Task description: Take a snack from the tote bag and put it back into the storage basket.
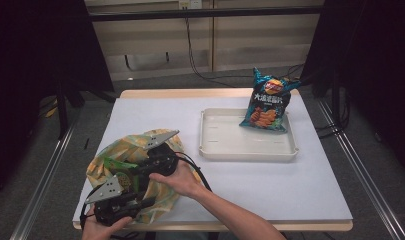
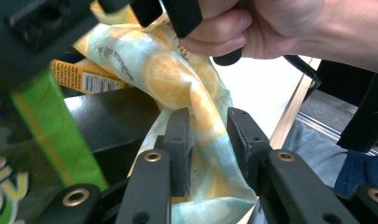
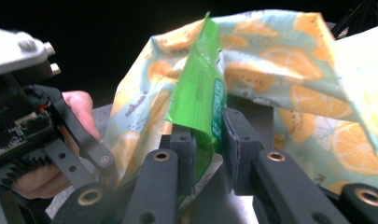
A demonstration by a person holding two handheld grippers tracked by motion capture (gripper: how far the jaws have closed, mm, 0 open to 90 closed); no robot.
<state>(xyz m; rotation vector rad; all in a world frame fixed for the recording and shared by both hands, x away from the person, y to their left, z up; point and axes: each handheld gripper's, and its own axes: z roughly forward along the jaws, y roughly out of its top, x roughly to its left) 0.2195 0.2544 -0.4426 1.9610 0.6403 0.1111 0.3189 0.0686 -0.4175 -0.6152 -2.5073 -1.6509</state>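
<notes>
The right gripper (image 3: 207,135) has its jaws pinched on the upper edge of a green snack packet (image 3: 200,88) that stands up out of the lemon-print cloth bag (image 3: 289,79), the packet's crimped seam rising straight above the pads. Just below and to the near side of it, the left gripper (image 2: 209,140) has a fold of the bag's rim between its jaws; the cloth bunches against the pads (image 2: 179,140), so it looks clamped on the fabric, though not tightly. Beside that grip, deeper in the bag, an orange packet with a barcode (image 2: 84,79) lies under the cloth. Beyond and to the right of both grippers sits a white tray (image 1: 210,145) with a blue chip bag (image 1: 267,100) leaning at its far edge. To do this step well, I judge the left should hold the rim down and wide while the right draws the green packet straight up, gripping the seam, not the puffed body, so nothing snags on the cloth.
</notes>
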